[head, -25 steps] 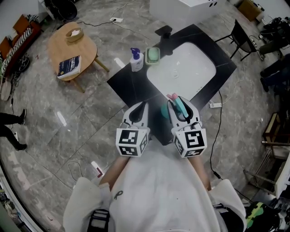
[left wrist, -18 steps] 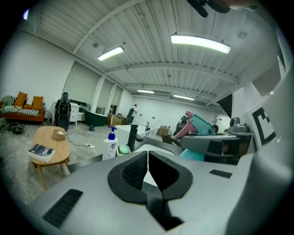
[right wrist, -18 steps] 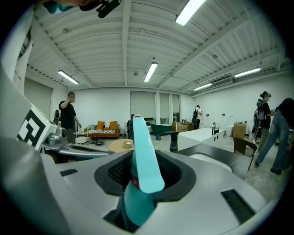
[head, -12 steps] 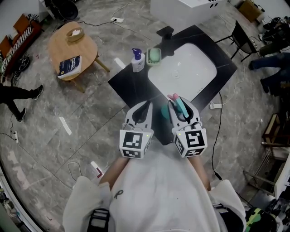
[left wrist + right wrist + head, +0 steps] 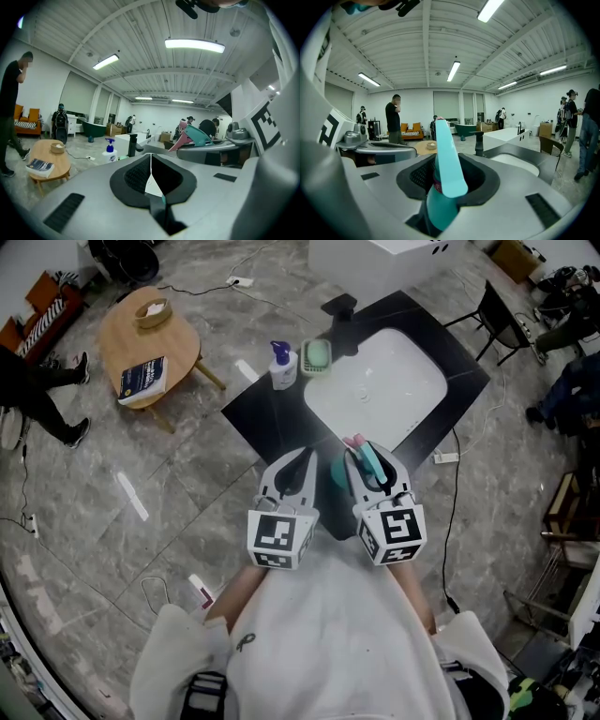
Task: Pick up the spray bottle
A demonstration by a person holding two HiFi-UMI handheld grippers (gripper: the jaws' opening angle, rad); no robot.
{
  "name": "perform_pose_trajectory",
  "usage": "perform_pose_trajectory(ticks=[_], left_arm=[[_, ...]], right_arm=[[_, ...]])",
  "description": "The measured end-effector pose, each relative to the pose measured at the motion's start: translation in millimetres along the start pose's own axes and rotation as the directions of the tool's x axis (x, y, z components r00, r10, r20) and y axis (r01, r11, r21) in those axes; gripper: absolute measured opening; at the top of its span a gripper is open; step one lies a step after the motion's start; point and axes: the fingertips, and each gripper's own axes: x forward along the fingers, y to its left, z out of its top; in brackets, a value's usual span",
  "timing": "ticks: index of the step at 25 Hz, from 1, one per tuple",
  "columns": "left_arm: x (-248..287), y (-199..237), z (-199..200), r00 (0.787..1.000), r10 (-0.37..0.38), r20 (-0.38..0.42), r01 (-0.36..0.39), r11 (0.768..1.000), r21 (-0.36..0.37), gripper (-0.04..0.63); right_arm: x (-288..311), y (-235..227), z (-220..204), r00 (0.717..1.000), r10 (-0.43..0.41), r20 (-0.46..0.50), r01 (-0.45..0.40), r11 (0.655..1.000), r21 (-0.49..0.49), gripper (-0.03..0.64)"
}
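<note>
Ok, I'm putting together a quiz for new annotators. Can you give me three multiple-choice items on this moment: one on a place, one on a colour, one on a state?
1. Where does the pump bottle stand?
A) on the round wooden table
B) on the black counter, beside the sink
C) inside the sink

2. What colour is the body of the spray bottle?
A) teal
B) yellow
C) black

3. How is the left claw?
A) wide open
B) shut on a book
C) shut, with nothing in it

Answers:
1 B: the head view shows it on the counter next to the basin.
2 A: the right gripper view shows a teal body held in the right claw.
3 C: the left gripper view shows its pads meeting with nothing between them.
</note>
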Motion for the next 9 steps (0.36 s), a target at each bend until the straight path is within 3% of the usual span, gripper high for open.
perform_pose_trajectory(ticks=[9], left_arm=[[-0.3, 2.2, 1.3, 1.000, 0.005, 0.007, -0.005, 1.000, -0.006, 0.029]], right_arm=[[3.4, 1.0, -3.4, 1.000, 0.011, -0.012, -0.011, 1.000, 0.016, 0.144]])
